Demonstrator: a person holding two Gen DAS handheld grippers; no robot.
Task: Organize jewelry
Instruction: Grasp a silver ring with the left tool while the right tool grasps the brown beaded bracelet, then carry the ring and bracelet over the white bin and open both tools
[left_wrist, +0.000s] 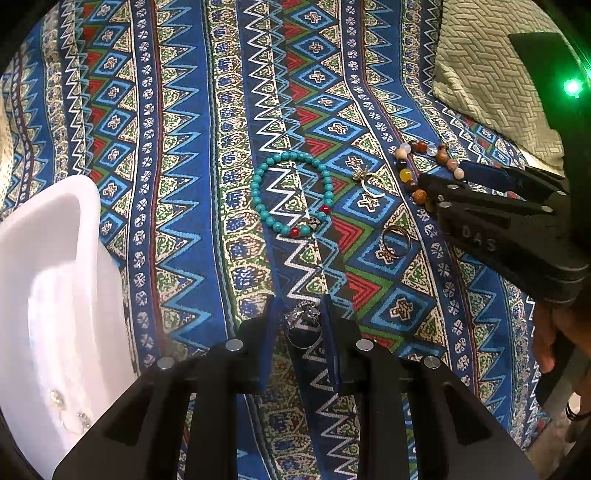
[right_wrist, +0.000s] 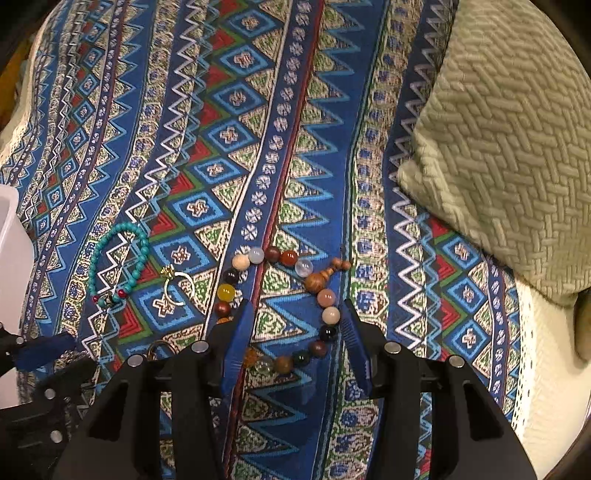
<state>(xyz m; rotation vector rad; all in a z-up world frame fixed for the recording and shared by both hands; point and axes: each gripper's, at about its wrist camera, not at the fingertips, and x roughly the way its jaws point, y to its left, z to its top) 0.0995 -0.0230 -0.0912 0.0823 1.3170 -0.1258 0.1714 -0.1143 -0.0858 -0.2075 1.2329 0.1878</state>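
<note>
My left gripper (left_wrist: 301, 314) is shut on a silver ornate ring (left_wrist: 303, 323) just above the patterned cloth. A turquoise bead bracelet (left_wrist: 291, 192) lies ahead of it, with a gold ring (left_wrist: 365, 181) and a dark band ring (left_wrist: 396, 240) to the right. My right gripper (right_wrist: 297, 317) is open, its blue fingers (right_wrist: 240, 332) straddling a multicoloured bead bracelet (right_wrist: 325, 295) that lies flat on the cloth. The same bracelet (left_wrist: 406, 162) shows in the left wrist view beside the right gripper (left_wrist: 443, 188). The turquoise bracelet (right_wrist: 118, 262) and gold ring (right_wrist: 177, 286) show left of the right gripper.
A white tray (left_wrist: 55, 258) stands at the left with small sparkling pieces (left_wrist: 70, 410) inside; its edge (right_wrist: 11, 258) shows in the right wrist view. A beige woven pillow (right_wrist: 498, 155) lies at the right, also in the left wrist view (left_wrist: 491, 74).
</note>
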